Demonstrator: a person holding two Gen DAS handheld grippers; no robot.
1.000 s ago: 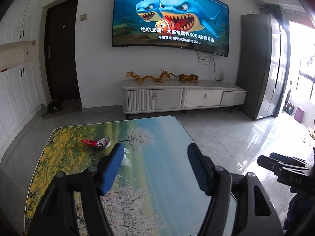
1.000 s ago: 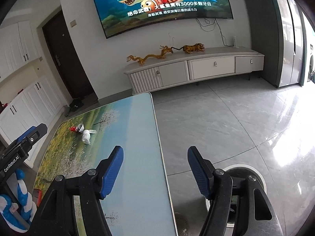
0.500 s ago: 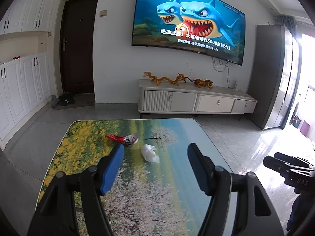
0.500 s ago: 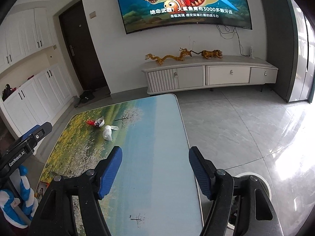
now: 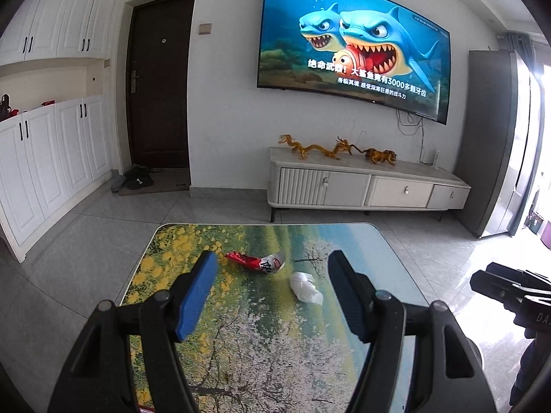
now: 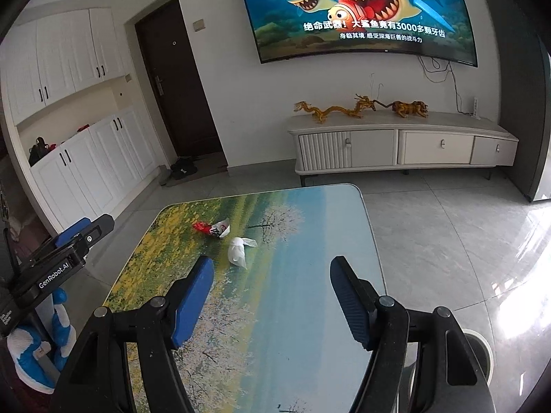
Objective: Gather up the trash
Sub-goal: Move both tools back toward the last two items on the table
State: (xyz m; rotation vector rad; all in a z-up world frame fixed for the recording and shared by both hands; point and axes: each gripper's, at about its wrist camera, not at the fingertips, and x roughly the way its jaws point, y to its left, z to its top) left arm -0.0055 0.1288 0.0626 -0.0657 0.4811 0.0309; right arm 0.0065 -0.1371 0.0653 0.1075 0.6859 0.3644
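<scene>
Both views have swung to centre the tabletop; red snack wrapper and crumpled tissue lie at twelve o'clock, ahead of left gripper and right gripper; fingers spread, empty, ready for pickup.

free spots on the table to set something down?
Bare: the near half of the landscape-print table below both tools, and its blue right strip. Crowded: far-left middle, where the red crumpled snack wrapper and white crumpled tissue lie close together.
</scene>
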